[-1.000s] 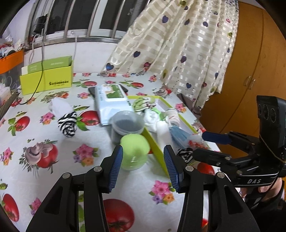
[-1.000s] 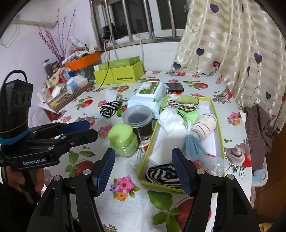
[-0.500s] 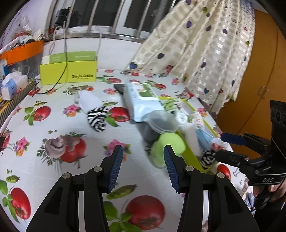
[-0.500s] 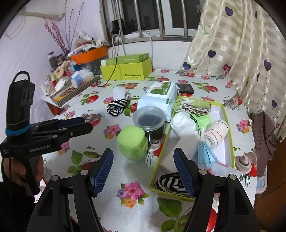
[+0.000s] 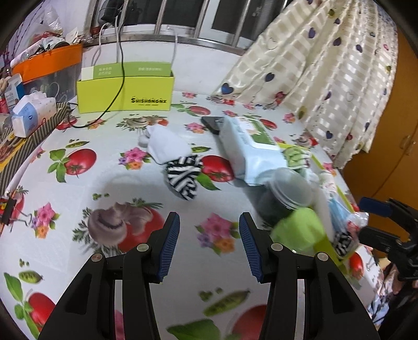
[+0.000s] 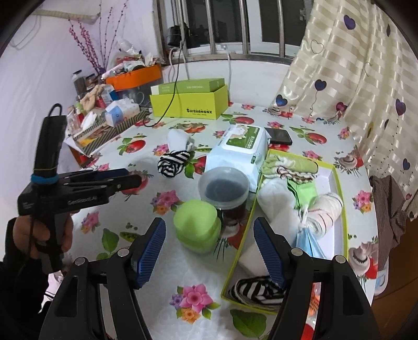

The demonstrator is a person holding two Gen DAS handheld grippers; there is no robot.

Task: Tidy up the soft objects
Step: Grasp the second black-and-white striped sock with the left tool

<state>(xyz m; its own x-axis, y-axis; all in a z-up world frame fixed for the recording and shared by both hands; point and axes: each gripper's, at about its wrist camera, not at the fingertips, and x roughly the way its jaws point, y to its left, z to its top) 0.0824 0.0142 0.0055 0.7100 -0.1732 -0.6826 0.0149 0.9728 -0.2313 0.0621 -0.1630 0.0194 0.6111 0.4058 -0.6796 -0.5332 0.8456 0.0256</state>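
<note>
Both the left tool (image 5: 209,242) and right tool (image 6: 209,247) gape wide, empty, above the striped sock (image 5: 183,176).

The green container (image 5: 300,230) and tray (image 5: 326,248) are blurred in the left wrist view.

A lived-in home room, not a lab or a shop. Shown by the oilcloth (image 6: 146,264) printed with tomatoes and flowers over a table, the cream curtain (image 6: 347,62) with heart motifs at upper right, and a barred window (image 6: 230,23) at top centre. Also by the household clutter at upper left: an orange bin (image 6: 135,77) heaped with odds and ends, bottles, a tissue pack (image 6: 118,111), purple dried twigs (image 6: 91,44). At lower right of the left wrist view, a wooden wardrobe door (image 5: 392,146); mid-table, a pack of wet wipes (image 6: 240,146), a phone (image 6: 279,136).
</note>
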